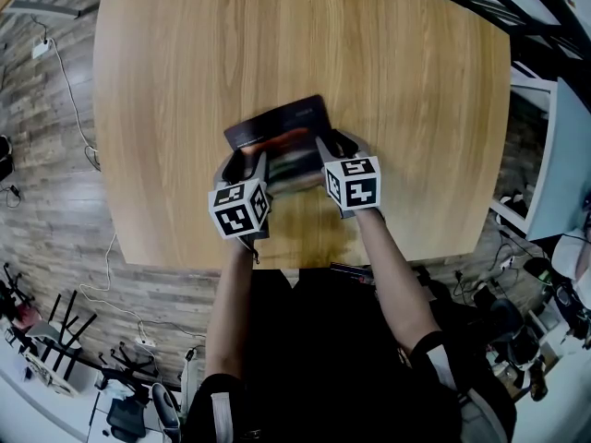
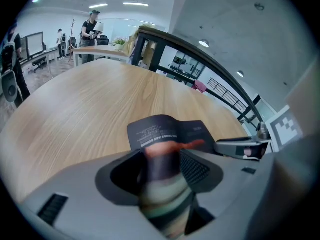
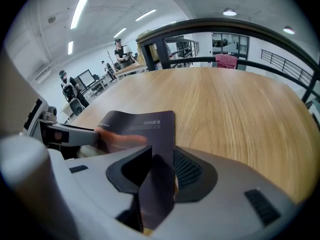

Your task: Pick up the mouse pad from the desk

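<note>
A dark mouse pad (image 1: 282, 125) with small white print lies on the wooden desk (image 1: 185, 63), its near edge bent upward. My left gripper (image 1: 247, 166) is at the pad's near left edge. In the left gripper view the pad (image 2: 170, 131) curls up between the jaws of that gripper (image 2: 162, 170), which are shut on it. My right gripper (image 1: 334, 148) is at the near right edge. In the right gripper view the pad (image 3: 142, 124) stands on edge inside the right gripper (image 3: 157, 176), whose jaws stand apart round it.
The desk's near edge runs just below the grippers, against the person's body. Cables and chairs (image 1: 55, 330) lie on the wood floor at the left. Far off, people (image 2: 92, 26) stand at another table, and a dark railing (image 3: 225, 29) runs behind the desk.
</note>
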The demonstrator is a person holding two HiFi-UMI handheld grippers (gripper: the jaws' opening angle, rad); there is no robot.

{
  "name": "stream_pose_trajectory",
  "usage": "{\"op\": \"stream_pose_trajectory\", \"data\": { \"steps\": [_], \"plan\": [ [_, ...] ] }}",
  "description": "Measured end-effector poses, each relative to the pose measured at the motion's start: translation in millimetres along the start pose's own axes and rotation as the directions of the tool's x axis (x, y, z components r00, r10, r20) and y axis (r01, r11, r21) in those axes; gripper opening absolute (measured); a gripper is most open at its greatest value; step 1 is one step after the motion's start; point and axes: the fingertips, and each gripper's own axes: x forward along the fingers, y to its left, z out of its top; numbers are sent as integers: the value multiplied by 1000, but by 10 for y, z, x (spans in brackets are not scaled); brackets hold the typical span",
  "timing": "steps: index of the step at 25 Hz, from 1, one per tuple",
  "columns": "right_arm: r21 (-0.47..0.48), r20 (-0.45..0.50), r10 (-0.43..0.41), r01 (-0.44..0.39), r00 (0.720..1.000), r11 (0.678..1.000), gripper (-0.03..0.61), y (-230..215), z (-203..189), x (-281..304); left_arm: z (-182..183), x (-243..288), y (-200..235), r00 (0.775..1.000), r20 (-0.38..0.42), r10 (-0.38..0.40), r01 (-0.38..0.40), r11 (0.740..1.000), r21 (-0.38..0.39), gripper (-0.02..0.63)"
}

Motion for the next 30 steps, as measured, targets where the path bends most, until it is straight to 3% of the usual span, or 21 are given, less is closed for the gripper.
{"op": "stream_pose_trajectory", "data": {
  "steps": [30],
  "plan": [
    [-5,-21,81,-81,996,997,132,342,-106,52,9,13,33,1000,5,1,-1,1000,8,241]
  ]
}}
